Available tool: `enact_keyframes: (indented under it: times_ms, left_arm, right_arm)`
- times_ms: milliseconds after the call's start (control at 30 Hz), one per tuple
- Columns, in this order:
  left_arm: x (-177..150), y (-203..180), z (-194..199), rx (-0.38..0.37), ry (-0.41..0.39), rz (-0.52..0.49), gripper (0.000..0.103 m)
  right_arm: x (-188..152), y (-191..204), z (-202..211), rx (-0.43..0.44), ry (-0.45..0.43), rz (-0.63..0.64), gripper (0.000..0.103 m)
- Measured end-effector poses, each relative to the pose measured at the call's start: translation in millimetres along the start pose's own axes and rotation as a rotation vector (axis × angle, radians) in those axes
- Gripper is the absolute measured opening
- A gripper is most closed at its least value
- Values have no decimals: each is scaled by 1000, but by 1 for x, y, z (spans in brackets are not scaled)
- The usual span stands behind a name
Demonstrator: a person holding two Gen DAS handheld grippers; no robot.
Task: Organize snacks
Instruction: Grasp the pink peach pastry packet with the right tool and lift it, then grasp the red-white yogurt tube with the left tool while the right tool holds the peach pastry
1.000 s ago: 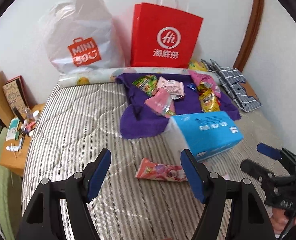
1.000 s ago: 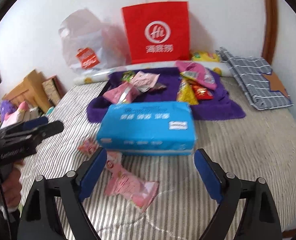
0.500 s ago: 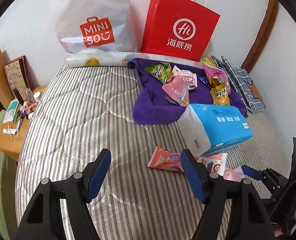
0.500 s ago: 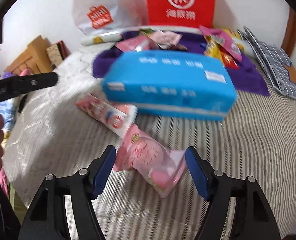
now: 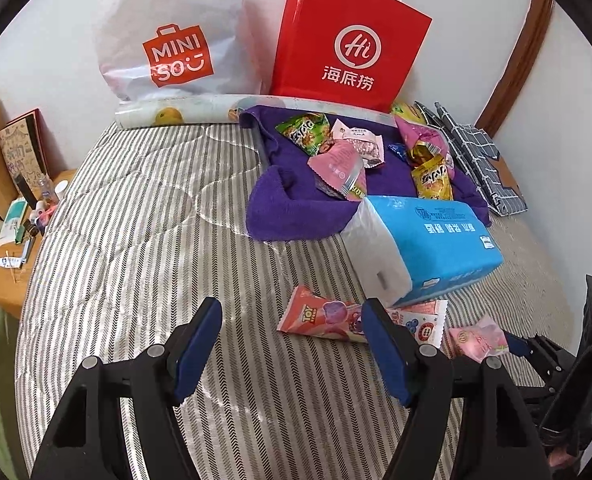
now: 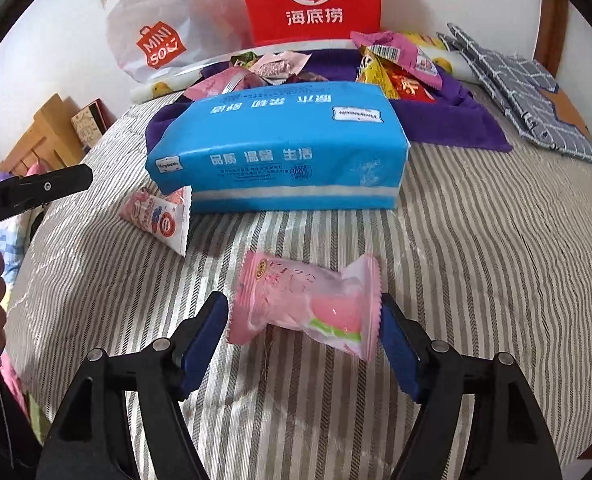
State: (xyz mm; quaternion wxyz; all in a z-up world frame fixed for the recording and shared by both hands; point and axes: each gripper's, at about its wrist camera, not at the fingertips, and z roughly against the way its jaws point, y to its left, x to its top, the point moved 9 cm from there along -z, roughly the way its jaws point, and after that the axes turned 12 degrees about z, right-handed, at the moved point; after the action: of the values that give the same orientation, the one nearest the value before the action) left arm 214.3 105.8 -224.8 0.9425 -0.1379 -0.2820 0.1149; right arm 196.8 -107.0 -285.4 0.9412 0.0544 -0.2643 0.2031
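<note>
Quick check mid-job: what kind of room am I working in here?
Most likely a bedroom: the work surface is a striped quilted mattress against the wall, with a cluttered wooden bedside table next to it and folded checked bedding.

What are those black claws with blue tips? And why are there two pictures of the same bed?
Those claws are hand-held grippers, like big tongs. A person holds one in each hand, and each has a little camera looking along its fingers, so you get two pictures of one bed.

In the left one's picture, the left hand-held gripper is open over the striped bed and holds nothing. A Toy Story snack lies near its right finger.

In the right one's picture, the right hand-held gripper is open around a pink snack, not squeezing it yet; its jaws have just been closing.

Behind are a blue tissue pack, more snacks on a purple towel, and two shopping bags.
</note>
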Motion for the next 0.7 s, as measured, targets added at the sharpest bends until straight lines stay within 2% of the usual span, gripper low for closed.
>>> enact_keyframes:
  times_ms: [133,200,267,400,700]
  left_arm:
    - [2,-7,-2,-14,-5,-15,70]
    - [4,-16,-4,-30,-12,-39,70]
    - [6,-24,-6,-44,-10,-64,70]
    - [4,-44,-15,-60,5,-129,70]
    - [-6,-67,-37,-86,64,-204,70]
  right_arm:
    - [2,0,-1,-45,-18,47,63]
    - [2,-1,0,-42,-23,61,54]
    - [1,-4,3,-27,-33,63,51]
    - [0,-15,7,-15,-49,46,49]
    - [-4,-44,12,-29,-65,-1,49]
